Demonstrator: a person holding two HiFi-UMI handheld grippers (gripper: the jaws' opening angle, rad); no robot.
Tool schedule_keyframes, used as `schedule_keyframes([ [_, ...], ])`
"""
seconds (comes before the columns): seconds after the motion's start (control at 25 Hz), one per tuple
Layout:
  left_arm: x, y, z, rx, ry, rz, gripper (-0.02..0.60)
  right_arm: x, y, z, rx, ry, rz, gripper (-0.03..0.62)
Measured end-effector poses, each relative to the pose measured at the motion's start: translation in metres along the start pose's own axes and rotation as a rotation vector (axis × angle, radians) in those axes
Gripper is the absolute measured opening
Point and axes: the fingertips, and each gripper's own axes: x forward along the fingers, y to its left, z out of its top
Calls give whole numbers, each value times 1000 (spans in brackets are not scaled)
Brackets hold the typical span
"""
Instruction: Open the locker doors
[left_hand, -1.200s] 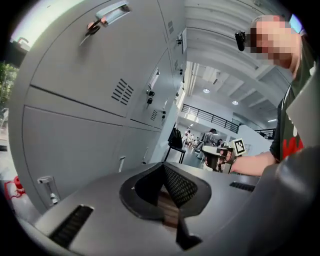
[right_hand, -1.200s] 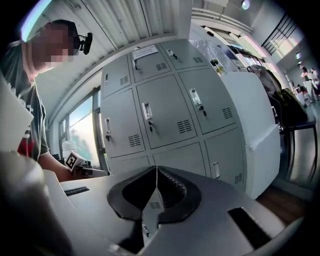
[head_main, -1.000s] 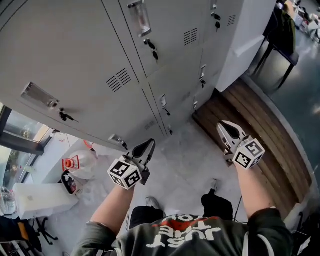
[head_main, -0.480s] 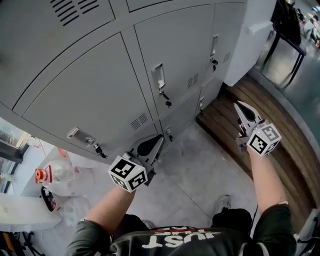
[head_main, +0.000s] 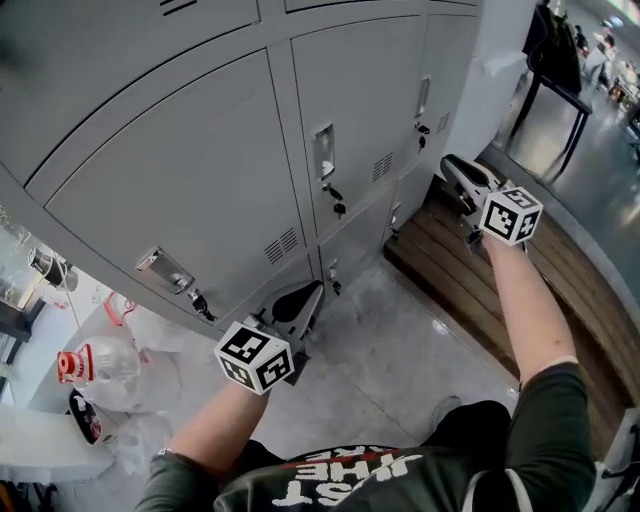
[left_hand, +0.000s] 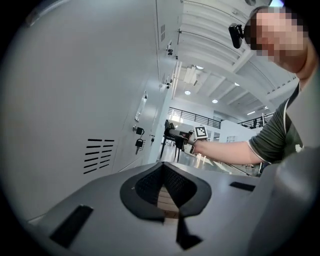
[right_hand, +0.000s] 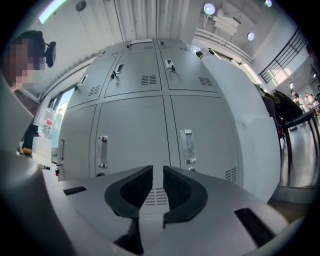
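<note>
**Both hand-held grippers level before closed locker doors**

Head view: The locker doors (head_main: 180, 180) are smooth grey sheet metal, flat and rectangular, each with a recessed metal handle plate (head_main: 323, 152), a small block of louvre slits and a dark key (head_main: 337, 205) dangling from its lock. All of them are closed. Below lie a pale speckled floor (head_main: 400, 350) and a brown planked wooden platform (head_main: 470, 270). 2 bare forearms reach out from dark green sleeves. The left hand-held gripper (head_main: 312, 295) sits low, near the bottom row of doors. The right hand-held gripper (head_main: 450, 165) is stretched further out over the platform. Each carries 1 white cube with black square markers.

Left gripper view: The left hand-held gripper (left_hand: 163, 165) has its ribbed black pads meeting at the tips, with nothing between them. A door's plain face (left_hand: 75, 100) runs close along its left side, untouched.

Right gripper view: The right hand-held gripper (right_hand: 157, 172) points squarely at 2 closed doors, each with 1 upright handle plate (right_hand: 188, 146). Its jaws have just been opening and stand a narrow slit apart, with nothing between them and well short of the doors
</note>
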Motion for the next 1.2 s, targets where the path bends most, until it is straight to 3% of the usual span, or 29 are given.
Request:
schedule_keyframes([
  [0.2, -16, 3, 3, 7, -15, 50, 6, 55, -23, 45, 12, -32, 61, 188],
  [0.44, -24, 1, 5, 16, -25, 104, 5, 99, -47, 63, -30, -16, 82, 242],
  [0.64, -18, 4, 10, 20, -31, 146, 5, 113, -62, 63, -65, 14, 93, 259],
  [0.8, 7, 5, 31, 92, -15, 161, 6, 118, -66, 55, -60, 24, 126, 261],
  [0.92, 28, 6, 54, 130, -14, 170, 6, 121, -66, 53, -55, 17, 162, 261],
  [1.2, 49, 4, 82, 137, -32, 172, 5, 132, -55, 52, -42, 14, 268, 260],
])
